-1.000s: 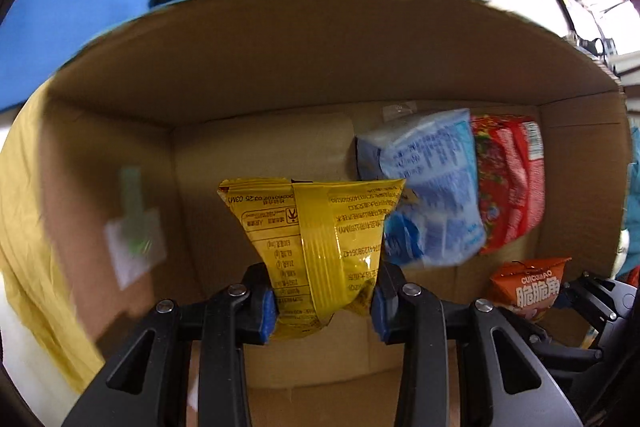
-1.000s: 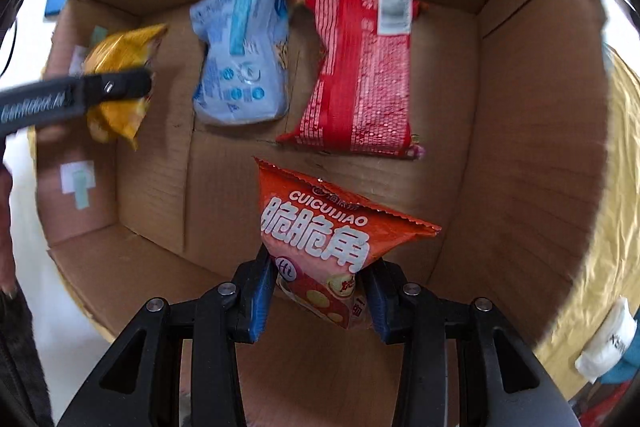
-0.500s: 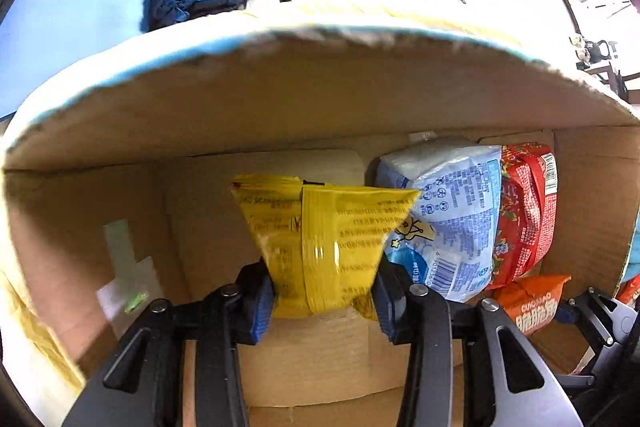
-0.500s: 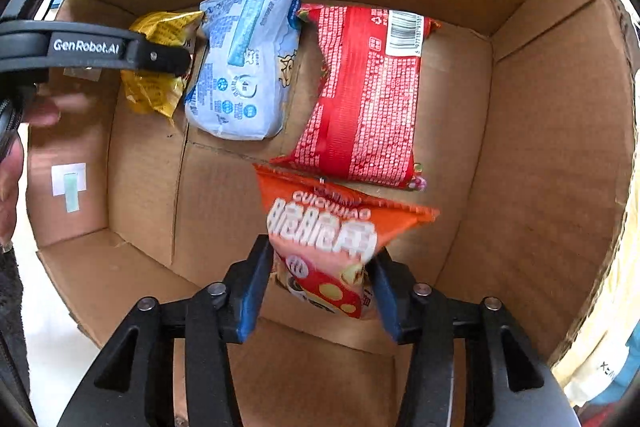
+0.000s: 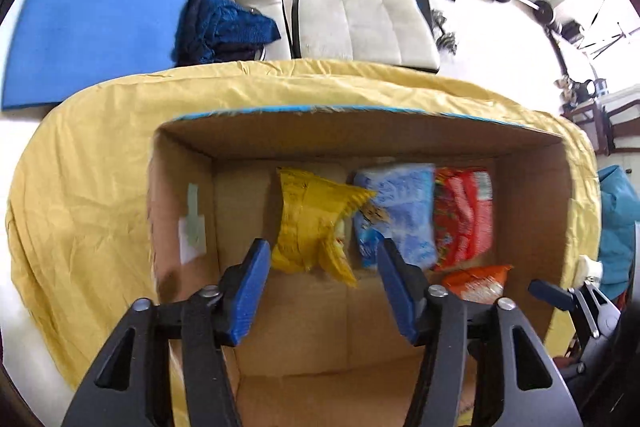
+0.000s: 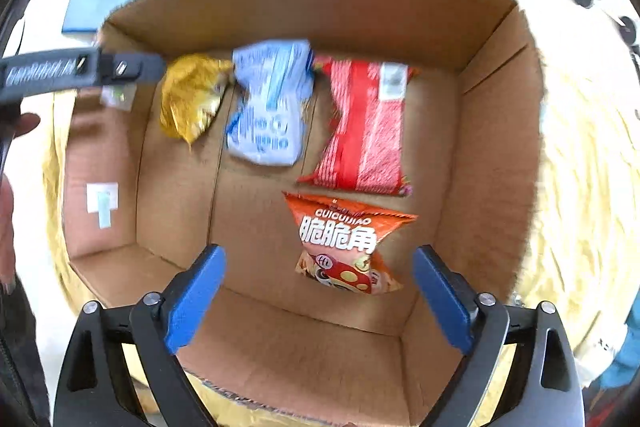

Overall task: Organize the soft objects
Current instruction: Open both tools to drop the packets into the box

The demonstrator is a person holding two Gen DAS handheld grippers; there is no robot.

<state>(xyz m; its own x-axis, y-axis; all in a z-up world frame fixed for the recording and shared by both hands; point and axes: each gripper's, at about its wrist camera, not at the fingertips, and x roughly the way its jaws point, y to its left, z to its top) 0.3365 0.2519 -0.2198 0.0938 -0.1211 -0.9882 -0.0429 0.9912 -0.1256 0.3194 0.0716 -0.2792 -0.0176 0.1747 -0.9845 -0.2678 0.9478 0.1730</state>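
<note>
Soft snack bags now all lie inside the open brown cardboard box (image 6: 496, 131), and that is the change that matters. A second ago the left tool (image 5: 320, 279) was clamped on the crinkled yellow foil bag (image 5: 312, 223) and the right tool (image 6: 320, 287) on the orange triangular snack bag with white lettering (image 6: 344, 239). Both sets of jaws have just been opening, and both bags are let go. The left tool's blue pads stand apart with the yellow bag lying beyond them on the box floor, touching neither pad. The right tool's pads stand wide apart, the orange bag resting on the floor between and beyond them, clear of both.

Compared with the earlier views, both cameras see more of the box rim and the yellow cloth (image 5: 80, 163) around the box, so both tools appear to have lifted away.

On the box floor, the yellow bag sits far left, the pale blue plastic bag (image 6: 272, 103) just to its right, and the red and white striped bag (image 6: 364, 123) further right, the three forming a row along the far wall. The orange bag lies nearer, just in front of the red one.

Judged from this, two more placements are done and a second row is started. Whether more bags wait outside the box cannot be told; none shows in these views.
</note>
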